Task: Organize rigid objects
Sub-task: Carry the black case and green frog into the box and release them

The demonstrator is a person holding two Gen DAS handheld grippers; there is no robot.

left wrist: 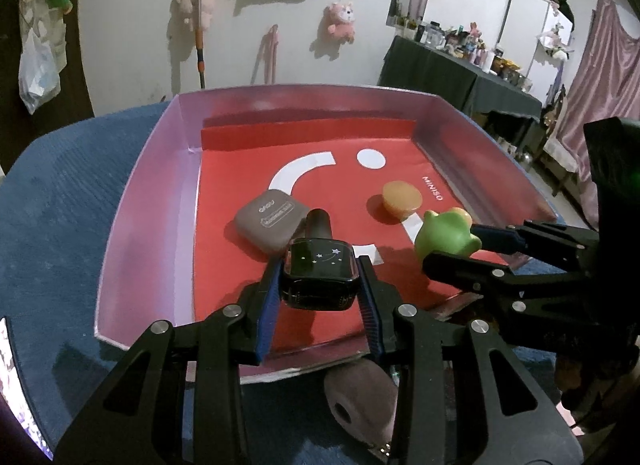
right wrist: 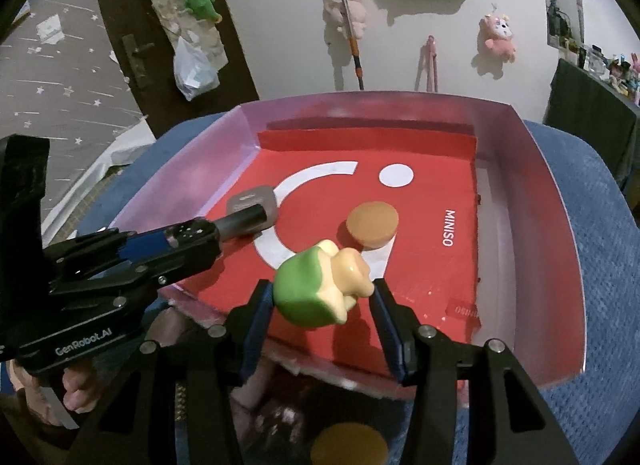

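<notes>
The left gripper (left wrist: 319,281) is clamped on a black watch (left wrist: 318,279), its pads pressing the two sides of the case and the dark strap sticking out ahead of the tips. The right gripper (right wrist: 322,293) holds a green toy (right wrist: 316,289) between its pads, green body against the left pad and cream front against the right one. In the right view the contact on that side looks slight, so this grip seems the less secure of the two.

Both loads hang over the near part of the box (left wrist: 144,169), above its red floor and clear of the near wall. Just ahead of the watch, touching or nearly touching the strap's end, lies a grey case (left wrist: 269,221). Ahead of the toy, a little apart from it, sits an orange disc (right wrist: 373,223). Beyond these the floor is bare up to the far wall.

The step in hand is probably setting both things down inside the box. To do it well, I would lower each gripper until its load is near the floor before easing the jaws, since either could bounce if dropped. The watch wants a spot short of the grey case, so the strap does not ride onto it. The toy should land short of the disc, upright if possible.
</notes>
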